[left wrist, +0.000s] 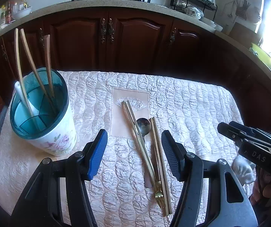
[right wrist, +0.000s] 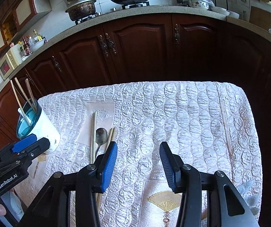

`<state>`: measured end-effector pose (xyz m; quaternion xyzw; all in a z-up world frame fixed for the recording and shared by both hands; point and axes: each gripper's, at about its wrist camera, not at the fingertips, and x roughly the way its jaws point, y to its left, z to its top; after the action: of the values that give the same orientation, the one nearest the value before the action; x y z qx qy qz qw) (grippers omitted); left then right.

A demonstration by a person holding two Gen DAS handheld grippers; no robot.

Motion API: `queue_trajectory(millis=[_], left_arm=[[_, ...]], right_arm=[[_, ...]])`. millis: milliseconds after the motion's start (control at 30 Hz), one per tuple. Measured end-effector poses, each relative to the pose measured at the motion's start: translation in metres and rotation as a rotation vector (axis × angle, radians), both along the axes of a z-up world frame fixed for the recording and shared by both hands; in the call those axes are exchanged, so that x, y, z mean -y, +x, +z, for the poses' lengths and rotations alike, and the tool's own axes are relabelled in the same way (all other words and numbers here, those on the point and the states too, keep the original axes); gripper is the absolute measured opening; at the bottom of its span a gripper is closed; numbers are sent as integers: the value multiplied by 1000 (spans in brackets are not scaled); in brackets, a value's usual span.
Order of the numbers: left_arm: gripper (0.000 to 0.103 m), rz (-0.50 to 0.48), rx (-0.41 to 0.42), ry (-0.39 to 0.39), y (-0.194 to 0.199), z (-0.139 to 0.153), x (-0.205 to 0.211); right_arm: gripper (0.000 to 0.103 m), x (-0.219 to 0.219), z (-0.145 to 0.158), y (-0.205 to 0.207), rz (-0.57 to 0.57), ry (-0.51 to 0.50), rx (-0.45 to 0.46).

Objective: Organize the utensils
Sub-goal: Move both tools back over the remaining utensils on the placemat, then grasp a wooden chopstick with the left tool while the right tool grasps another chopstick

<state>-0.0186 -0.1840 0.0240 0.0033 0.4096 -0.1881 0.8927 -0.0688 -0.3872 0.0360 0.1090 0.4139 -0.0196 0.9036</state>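
Quilted, cream-white satin cloth [left wrist: 182,102] over the whole tabletop, puckered and probably slick under anything thin. At the left edge, tall white flower-printed holder with a teal divided rim [left wrist: 40,113], already carrying three wooden chopsticks and a white spoon. Near the middle, toward the near edge, loose pile of long pale chopsticks [left wrist: 135,124], crossed and touching — light, stiff, prone to roll or scissor apart. Among them, round-bowled steel spoon [left wrist: 143,125] and small gold-coloured fork [left wrist: 159,194], both smooth and likely slippery. Best hold judged at mid-shaft, across the length, one piece at a time. Left gripper [left wrist: 133,155] over the pile, jaws apart, nothing held — right gripper [right wrist: 138,162] beside the pile over bare cloth, likewise apart and empty.
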Motion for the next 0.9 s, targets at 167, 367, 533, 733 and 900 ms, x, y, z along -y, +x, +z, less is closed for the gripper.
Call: queue_trajectory(millis=[167, 367, 533, 733, 900], left_arm=[[59, 11, -16, -2, 4, -8, -4], [59, 24, -41, -4, 10, -19, -8], [59, 34, -59, -10, 17, -28, -11], [59, 35, -92, -20, 25, -41, -12], [58, 35, -109, -17, 30, -50, -12]], right_arm=[[44, -1, -6, 4, 3, -2, -12], [44, -3, -14, 10, 9, -3, -31], [44, -1, -24, 19, 12, 8, -54], [44, -6, -42, 37, 58, 59, -91], [37, -15, -64, 63, 125, 129, -135]])
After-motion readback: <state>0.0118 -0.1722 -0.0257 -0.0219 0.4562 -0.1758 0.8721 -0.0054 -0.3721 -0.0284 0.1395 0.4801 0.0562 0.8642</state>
